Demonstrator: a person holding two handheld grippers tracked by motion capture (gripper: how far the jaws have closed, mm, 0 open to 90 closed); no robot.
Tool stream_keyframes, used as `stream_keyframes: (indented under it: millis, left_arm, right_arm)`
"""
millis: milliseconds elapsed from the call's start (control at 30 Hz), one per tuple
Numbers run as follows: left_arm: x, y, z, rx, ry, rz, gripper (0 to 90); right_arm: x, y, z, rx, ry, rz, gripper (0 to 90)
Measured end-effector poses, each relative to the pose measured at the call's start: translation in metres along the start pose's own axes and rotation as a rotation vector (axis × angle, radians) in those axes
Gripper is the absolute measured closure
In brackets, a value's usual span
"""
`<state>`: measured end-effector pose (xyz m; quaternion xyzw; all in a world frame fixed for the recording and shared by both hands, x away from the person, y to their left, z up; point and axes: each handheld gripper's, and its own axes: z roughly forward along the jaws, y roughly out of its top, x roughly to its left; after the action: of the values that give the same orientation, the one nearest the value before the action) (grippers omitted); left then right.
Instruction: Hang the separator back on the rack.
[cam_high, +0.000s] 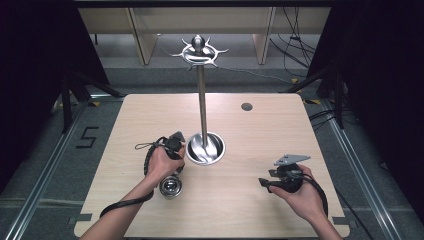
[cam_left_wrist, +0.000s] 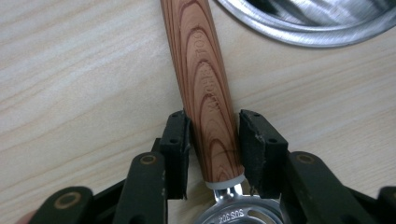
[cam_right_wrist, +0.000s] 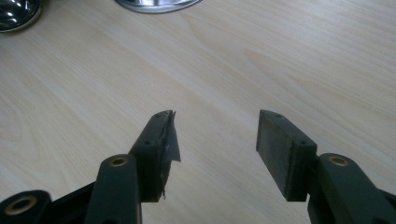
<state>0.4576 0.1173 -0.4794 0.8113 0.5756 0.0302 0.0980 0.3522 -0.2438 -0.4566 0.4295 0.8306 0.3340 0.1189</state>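
From the high view, the work looked barely begun. A single steel stand (cam_high: 202, 95) rose from its round base (cam_high: 205, 148) at the middle of the bench (cam_high: 250, 200), and its crown of hooks (cam_high: 199, 51) carried nothing. The left gripper (cam_high: 172, 150) sat low just beside that base, over one utensil whose shiny bowl (cam_high: 170, 187) lay on the bench near the person's left wrist. The right gripper (cam_high: 267, 181) rested well apart on the right. Count there: one stand, one utensil, two grippers.

In the left gripper view, the utensil's wooden handle (cam_left_wrist: 203, 93) lay flat on the bench and passed between the fingers (cam_left_wrist: 176, 140), close to its steel collar. The fingers stood narrow around the wood; the left pad seemed to touch it, while a thin gap seemed to remain on the right, so I judged the grip not yet firm. The rim of the stand's base crossed the top corner. Lifting the utensil and hanging it was, I judged, all left to do.

In the right gripper view, the right gripper (cam_right_wrist: 217, 135) stood wide with nothing between its fingers, above bare bench. One pad (cam_right_wrist: 168, 140) looked frayed. The bowl and the base edge showed at the top.
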Motion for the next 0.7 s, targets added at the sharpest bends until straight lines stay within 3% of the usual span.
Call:
stream_keyframes:
  millis: [133,200,367,500,567,633,700]
  left_arm:
    - [0.000,0.001,0.000,0.004,-0.004,-0.005,57.7]
    - [0.000,0.001,0.000,0.009,0.016,0.031,60.4]
    - [0.002,0.001,0.000,0.014,0.021,0.003,64.4]
    - [0.011,-0.003,-0.001,-0.014,0.015,0.002,67.2]
    - [0.018,-0.005,-0.003,-0.004,-0.005,0.030,68.1]
    - [0.021,-0.007,-0.004,-0.010,-0.009,0.024,68.3]
    - [0.023,-0.009,-0.004,-0.023,-0.014,0.028,68.3]
  right_arm:
    - [0.000,0.000,0.000,0.001,0.000,0.001,47.2]
    - [0.000,0.000,0.000,0.000,0.000,0.000,47.1]
    - [0.001,0.000,0.000,0.003,-0.001,0.012,47.1]
    - [0.001,0.000,-0.002,0.007,0.000,0.020,47.2]
    - [0.002,0.000,-0.002,0.013,0.004,0.038,47.1]
    - [0.001,-0.001,0.000,0.001,0.000,0.007,47.2]
    - [0.001,0.000,0.000,0.011,0.002,0.020,47.2]
